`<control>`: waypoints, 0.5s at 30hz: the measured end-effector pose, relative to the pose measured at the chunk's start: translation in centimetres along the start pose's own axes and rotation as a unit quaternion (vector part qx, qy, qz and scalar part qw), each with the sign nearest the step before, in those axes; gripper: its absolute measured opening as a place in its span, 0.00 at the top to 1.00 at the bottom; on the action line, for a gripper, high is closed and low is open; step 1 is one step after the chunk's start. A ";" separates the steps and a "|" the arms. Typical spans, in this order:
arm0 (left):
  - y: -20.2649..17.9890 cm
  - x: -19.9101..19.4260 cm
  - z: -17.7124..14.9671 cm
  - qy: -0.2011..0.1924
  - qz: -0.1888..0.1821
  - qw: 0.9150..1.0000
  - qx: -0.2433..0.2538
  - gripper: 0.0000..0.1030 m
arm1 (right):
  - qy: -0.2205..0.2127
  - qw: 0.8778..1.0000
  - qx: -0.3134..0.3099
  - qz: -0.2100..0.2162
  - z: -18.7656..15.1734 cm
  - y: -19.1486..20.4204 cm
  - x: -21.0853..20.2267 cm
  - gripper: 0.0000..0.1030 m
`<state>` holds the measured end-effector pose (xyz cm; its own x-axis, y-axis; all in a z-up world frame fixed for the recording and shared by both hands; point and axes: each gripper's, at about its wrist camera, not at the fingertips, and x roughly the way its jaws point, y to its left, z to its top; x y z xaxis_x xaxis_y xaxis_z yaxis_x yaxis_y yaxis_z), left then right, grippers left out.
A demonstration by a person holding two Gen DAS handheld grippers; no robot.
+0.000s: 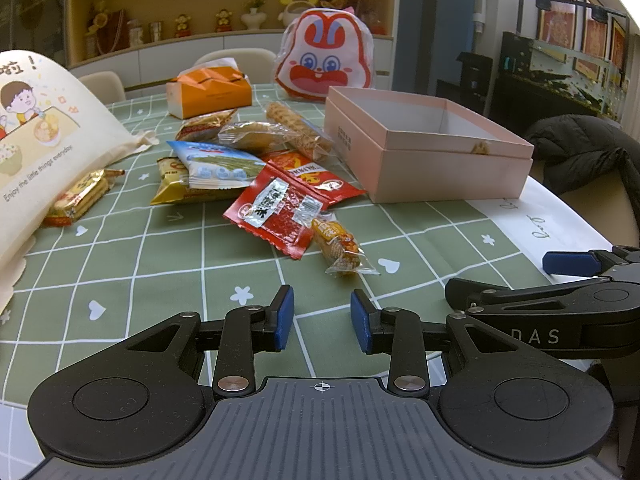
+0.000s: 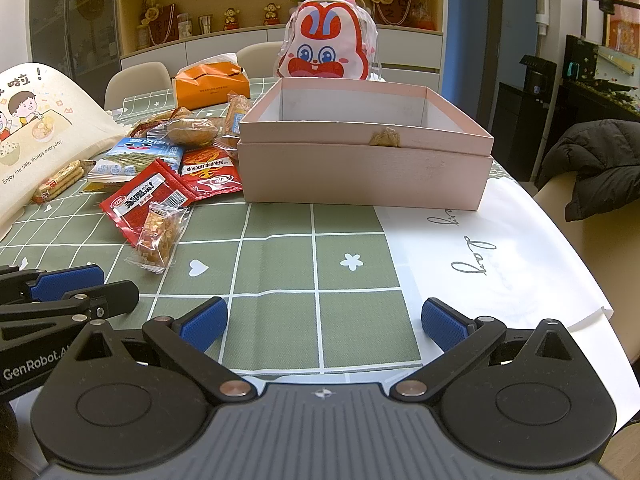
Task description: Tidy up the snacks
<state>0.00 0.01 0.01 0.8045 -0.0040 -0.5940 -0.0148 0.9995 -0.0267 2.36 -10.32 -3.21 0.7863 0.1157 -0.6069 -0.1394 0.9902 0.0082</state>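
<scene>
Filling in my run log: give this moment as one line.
left tongs: open, empty | right tongs: open, empty | snacks: loose on table | pink box: no snacks visible inside

A heap of wrapped snack packets (image 1: pixel 256 176) lies on the green checked tablecloth (image 2: pixel 352 320), left of the open pink cardboard box (image 2: pixel 364 168). Behind the box stands a rabbit-faced plastic bag (image 2: pixel 326 48); far left lies a cream cloth bag (image 1: pixel 36 140).

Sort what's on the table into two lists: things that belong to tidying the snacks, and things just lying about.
For the job: snack packets, pink box.

Just lying about: orange tissue box, rabbit bag, cloth bag, dark jacket.
</scene>
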 end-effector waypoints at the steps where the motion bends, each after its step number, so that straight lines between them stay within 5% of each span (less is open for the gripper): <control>1: 0.0 0.0 0.0 0.000 0.000 1.000 0.000 0.65 | 0.000 1.000 0.000 0.000 0.0 0.0 0.0 0.00; 15: 0.3 0.0 0.3 0.010 -0.015 1.000 0.017 0.65 | 0.000 1.000 0.000 0.000 0.0 0.0 -0.1 0.00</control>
<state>0.18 0.28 0.21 0.7928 -0.0336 -0.6086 0.0289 0.9994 -0.0175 2.26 -10.31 -3.19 0.7864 0.1153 -0.6069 -0.1395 0.9902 0.0074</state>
